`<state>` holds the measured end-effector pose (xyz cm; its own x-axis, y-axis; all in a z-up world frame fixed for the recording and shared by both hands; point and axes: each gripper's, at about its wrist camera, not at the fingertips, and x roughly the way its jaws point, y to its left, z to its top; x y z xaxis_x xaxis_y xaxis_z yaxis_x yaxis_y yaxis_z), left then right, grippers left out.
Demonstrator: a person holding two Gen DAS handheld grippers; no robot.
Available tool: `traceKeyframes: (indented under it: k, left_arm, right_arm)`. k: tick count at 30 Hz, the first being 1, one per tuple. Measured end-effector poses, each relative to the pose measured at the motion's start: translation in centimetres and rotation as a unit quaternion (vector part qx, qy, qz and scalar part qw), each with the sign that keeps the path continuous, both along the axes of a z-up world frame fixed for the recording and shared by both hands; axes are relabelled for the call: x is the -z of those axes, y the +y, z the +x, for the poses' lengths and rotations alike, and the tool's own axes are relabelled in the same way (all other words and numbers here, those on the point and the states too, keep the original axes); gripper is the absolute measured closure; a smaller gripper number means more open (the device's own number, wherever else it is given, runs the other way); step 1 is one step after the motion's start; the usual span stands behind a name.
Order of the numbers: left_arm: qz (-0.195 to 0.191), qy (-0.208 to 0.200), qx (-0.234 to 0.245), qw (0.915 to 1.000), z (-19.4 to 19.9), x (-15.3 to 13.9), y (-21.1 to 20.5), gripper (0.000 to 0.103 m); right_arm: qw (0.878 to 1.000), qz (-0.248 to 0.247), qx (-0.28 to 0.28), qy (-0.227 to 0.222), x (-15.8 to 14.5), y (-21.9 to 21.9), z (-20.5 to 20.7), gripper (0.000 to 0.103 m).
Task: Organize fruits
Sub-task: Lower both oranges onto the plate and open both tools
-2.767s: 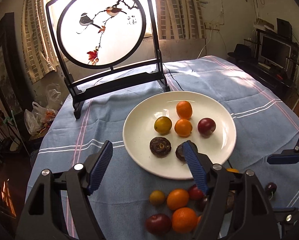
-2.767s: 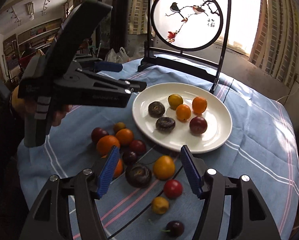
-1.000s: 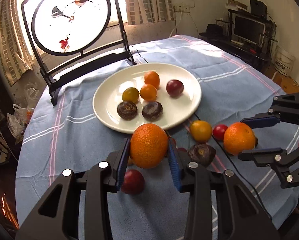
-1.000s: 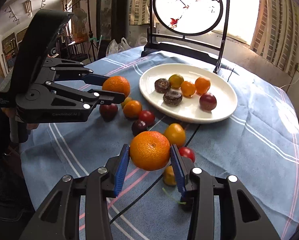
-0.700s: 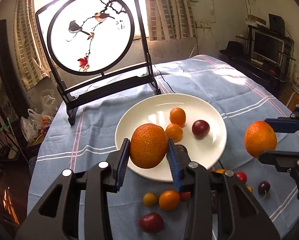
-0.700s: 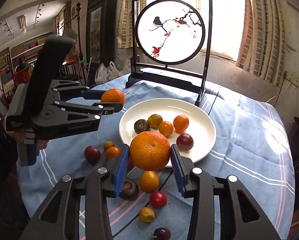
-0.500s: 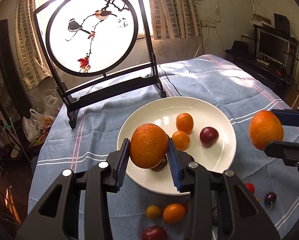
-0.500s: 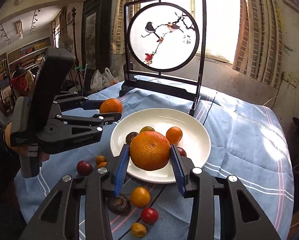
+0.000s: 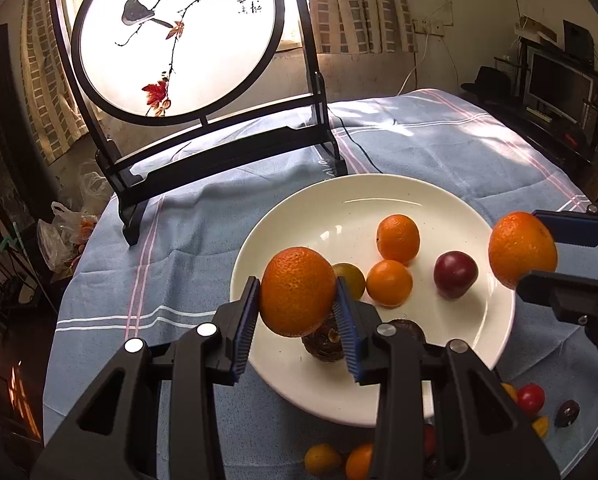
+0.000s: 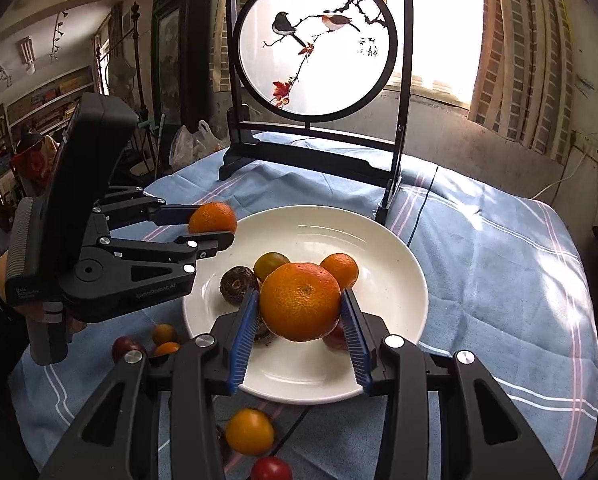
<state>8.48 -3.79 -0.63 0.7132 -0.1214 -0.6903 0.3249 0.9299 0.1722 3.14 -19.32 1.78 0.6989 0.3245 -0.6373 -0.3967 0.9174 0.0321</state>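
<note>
My left gripper [image 9: 297, 308] is shut on a large orange [image 9: 297, 291], held in the air over the near left part of the white plate [image 9: 323, 200]. My right gripper [image 10: 301, 316] is shut on a second large orange [image 10: 300, 307] above the plate's near half [image 10: 399, 264]. Each view shows the other gripper: the right one [image 9: 539, 252] at the plate's right rim, the left one [image 10: 209, 227] at its left rim. On the plate lie small oranges [image 9: 398, 238], a red plum [image 9: 455, 275], a yellow-green fruit [image 9: 351, 278] and dark brown fruits [image 9: 325, 344].
Loose fruits lie on the blue striped cloth in front of the plate: a yellow one [image 10: 249, 431], a red one [image 10: 271, 469], small oranges [image 10: 164, 334], a dark plum [image 9: 566, 413]. A black-framed round bird screen [image 9: 179, 36] stands behind the plate. A hand [image 10: 3, 292] grips the left tool.
Both grippers closed on oranges from the cloth, lifted them and carried them forward. In the last second they moved from above the loose fruits to above the plate.
</note>
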Motion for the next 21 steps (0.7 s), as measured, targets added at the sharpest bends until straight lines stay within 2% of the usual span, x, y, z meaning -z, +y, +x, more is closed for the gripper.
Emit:
traceKeyframes:
  k: [9,21]
  left_arm:
    - [-0.009,0.02,-0.014,0.9997,2.1,1.4,0.3,0.066]
    - [0.002,0.032,-0.03,0.999,4.2,2.6,-0.4,0.065]
  right_arm:
    - [1.0,0.004,0.005,0.014,1.2,0.4,2.0,0.061]
    - [0.999,-0.029,0.009,0.033,3.0,1.6,4.8,0.06]
